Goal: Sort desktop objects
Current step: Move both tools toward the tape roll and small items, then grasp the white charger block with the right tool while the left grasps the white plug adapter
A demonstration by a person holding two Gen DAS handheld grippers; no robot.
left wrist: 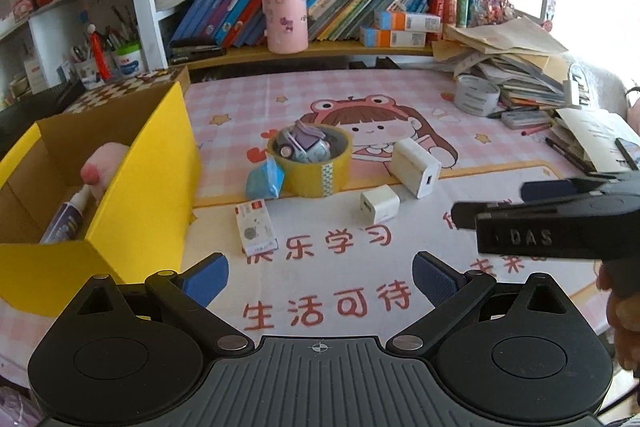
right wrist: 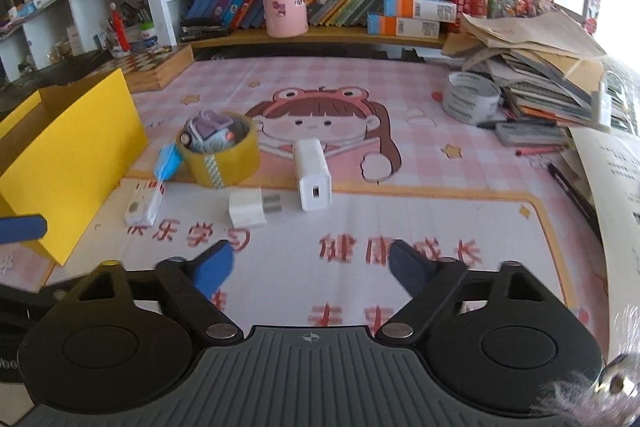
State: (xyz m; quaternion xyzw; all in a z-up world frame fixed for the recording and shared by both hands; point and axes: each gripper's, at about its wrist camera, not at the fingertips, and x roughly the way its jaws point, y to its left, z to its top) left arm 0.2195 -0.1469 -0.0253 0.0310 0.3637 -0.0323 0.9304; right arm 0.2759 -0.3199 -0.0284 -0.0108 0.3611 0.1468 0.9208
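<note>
Working down from the biggest thing, I have the surface (left wrist: pixel 400 291) with its pink cartoon mat, then the yellow box (left wrist: pixel 152 187) at my left, which already holds a pink plush and a tube. Next comes the yellow tape roll (right wrist: pixel 224 157) with a small purple toy car (right wrist: pixel 210 135) sitting inside its ring, a blue packet (right wrist: pixel 168 159) leaning against it, then the large white charger (right wrist: pixel 312 171), the small white plug (right wrist: pixel 246 209) and the little red-and-white carton (right wrist: pixel 144 205) nearest the box. My left gripper (left wrist: pixel 320 275) and right gripper (right wrist: pixel 310 263) both hover low over the mat with fingers spread wide and nothing between them. My worry is crowding: the two chargers lie close together, so closing on one could nudge the other, and lifting the tape roll would probably leave the car behind or tip it out. The box wall hides most of its contents, the right-wrist view is motion-blurred near the fingers, and the carton's printing is too small to read.
</note>
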